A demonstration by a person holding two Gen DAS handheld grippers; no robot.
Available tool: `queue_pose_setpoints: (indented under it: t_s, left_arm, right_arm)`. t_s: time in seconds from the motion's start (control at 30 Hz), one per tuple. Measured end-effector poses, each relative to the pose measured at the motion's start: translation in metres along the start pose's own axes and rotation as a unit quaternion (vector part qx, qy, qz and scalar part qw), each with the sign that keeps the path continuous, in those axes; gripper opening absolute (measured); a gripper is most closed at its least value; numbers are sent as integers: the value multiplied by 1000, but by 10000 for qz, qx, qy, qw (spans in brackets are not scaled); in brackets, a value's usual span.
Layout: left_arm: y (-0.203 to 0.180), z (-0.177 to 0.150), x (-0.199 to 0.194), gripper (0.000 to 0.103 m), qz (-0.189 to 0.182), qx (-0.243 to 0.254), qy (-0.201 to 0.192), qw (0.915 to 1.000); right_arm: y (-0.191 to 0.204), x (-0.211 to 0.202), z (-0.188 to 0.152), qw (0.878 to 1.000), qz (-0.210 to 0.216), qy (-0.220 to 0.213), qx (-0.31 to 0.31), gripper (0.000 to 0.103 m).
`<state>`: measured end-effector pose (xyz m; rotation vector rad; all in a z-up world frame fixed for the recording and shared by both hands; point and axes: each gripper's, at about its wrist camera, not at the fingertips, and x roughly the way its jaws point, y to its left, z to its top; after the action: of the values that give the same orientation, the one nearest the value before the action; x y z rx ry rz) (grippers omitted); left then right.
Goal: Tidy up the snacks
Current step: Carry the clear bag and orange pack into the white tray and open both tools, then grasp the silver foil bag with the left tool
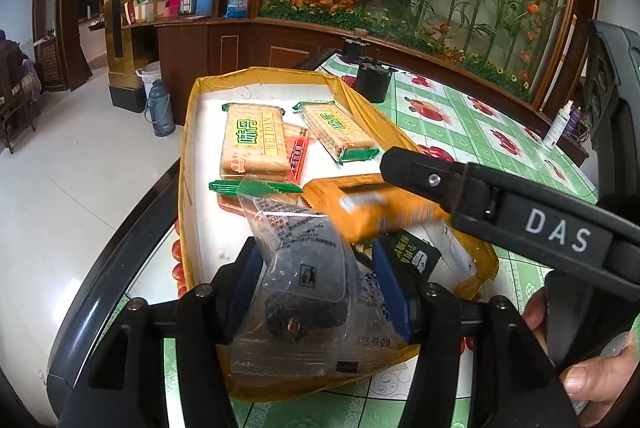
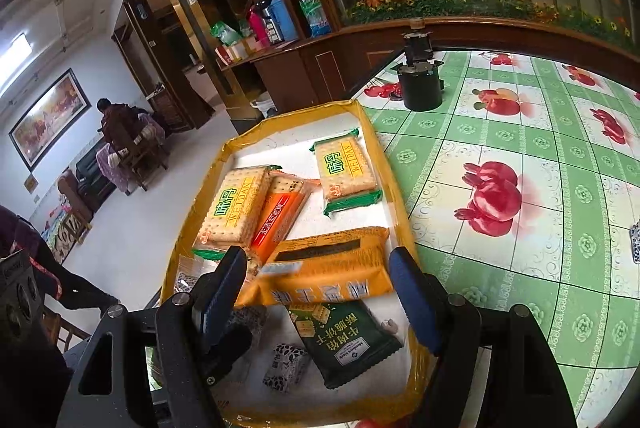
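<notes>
A yellow-rimmed tray [image 1: 188,156] [image 2: 400,188] holds two green-edged Weidan cracker packs [image 1: 256,144] [image 1: 340,128], an orange-red pack [image 2: 280,216], a dark green packet [image 2: 344,340] and a small patterned packet [image 2: 286,364]. Over the tray's near end my left gripper [image 1: 320,288] stands open. A clear packet with dark contents [image 1: 304,268] sits loosely between its blue pads. My right gripper [image 2: 320,288] is shut on a wide orange packet [image 2: 328,268] [image 1: 380,208], a pad at each side edge. Its black finger [image 1: 480,196] crosses the left wrist view.
The tray sits at the left edge of a green fruit-print table [image 2: 520,268], with the floor below to the left. A black cup [image 1: 372,80] [image 2: 420,88] stands beyond the tray. A spray bottle [image 1: 558,124] is far right. A hand [image 1: 592,368] grips the right tool.
</notes>
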<state>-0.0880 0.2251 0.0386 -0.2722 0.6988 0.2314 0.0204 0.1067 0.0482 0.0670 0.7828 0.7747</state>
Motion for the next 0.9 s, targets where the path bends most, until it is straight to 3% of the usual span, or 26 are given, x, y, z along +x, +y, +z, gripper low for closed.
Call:
queue_pose_setpoints:
  t_s: [0.27,0.5,0.73,0.9]
  left_arm:
    - [-7,2,-11,69,279,186,-269,9991]
    - [-20,3,-29,73,452,453,-612,9961]
    - [-44,2,-38,73,226,661,-725,9949]
    - [-83,-8,-36,73,-111,1083,-640,9920]
  right_arm:
    - [-4,-11,-4,9999,45,-83,58,79]
    - [-14,-26,-8,9996,47,-198,188,79]
    - [-49,-52,-15,9977,-131,-400,535,79]
    - [-100,-95,-25,9911,-488,-733,994,79]
